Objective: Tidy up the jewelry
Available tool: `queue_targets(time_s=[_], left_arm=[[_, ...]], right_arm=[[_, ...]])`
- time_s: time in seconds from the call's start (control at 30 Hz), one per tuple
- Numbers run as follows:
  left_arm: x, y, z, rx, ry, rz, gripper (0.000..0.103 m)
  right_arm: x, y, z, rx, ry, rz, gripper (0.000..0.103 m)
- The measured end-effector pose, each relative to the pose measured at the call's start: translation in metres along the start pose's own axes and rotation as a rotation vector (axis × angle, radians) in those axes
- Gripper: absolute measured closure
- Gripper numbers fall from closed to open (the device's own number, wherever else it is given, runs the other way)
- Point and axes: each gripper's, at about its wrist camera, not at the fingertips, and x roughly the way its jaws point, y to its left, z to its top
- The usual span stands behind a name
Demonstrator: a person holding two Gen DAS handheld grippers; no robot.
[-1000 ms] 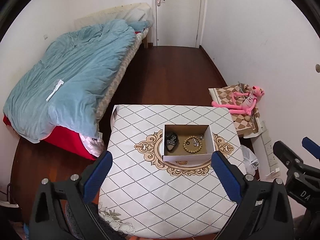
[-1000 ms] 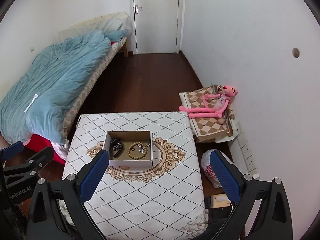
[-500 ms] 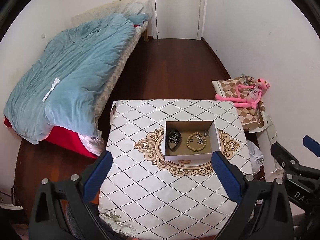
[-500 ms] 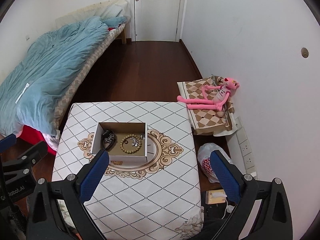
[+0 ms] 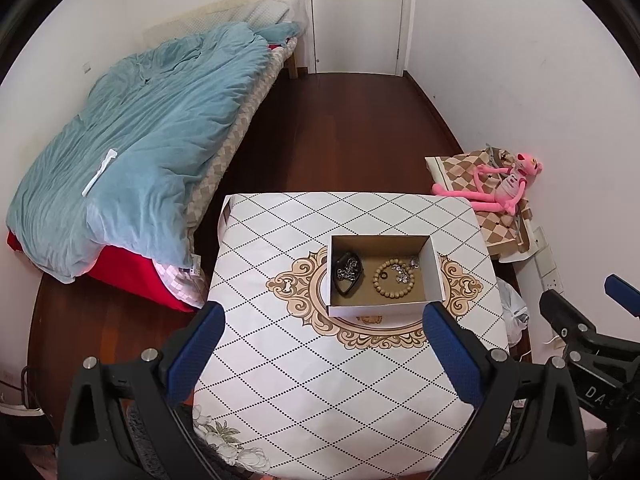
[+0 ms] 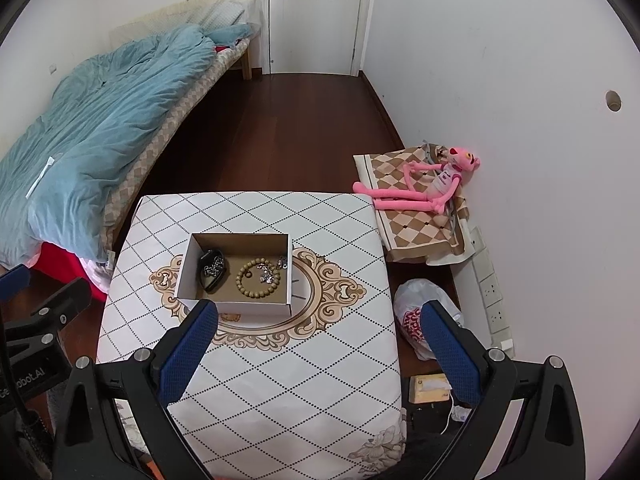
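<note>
Silver chain pieces (image 5: 404, 274) in box (image 5: 436, 268) too small to tell, bed (image 6: 24, 216) cut off at left edge

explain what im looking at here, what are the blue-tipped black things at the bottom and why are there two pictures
Those are handheld tongs: a person holds one in each hand, and each carries a wide-angle camera looking along its two fingers. One picture is from the left tongs, the other from the right tongs. Both are wide open and hold nothing, hovering above a table with a diamond-pattern cover. On it stands an open cardboard box containing a wooden bead bracelet, some silvery jewelry inside and beside the bracelet, and a small black dish with a chain in it. Around the table are a bed and a pink plush toy.
</note>
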Motion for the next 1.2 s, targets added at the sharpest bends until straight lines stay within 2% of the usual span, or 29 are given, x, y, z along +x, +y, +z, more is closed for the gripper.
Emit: queue_targets(time_s=[1.2], left_arm=[[0.0021, 0.005, -0.0044, -0.003, 0.01, 0.015, 0.002]], right_arm=[[-0.0071, 0.0024, 0.0019, 0.004, -0.001, 0.025, 0.001]])
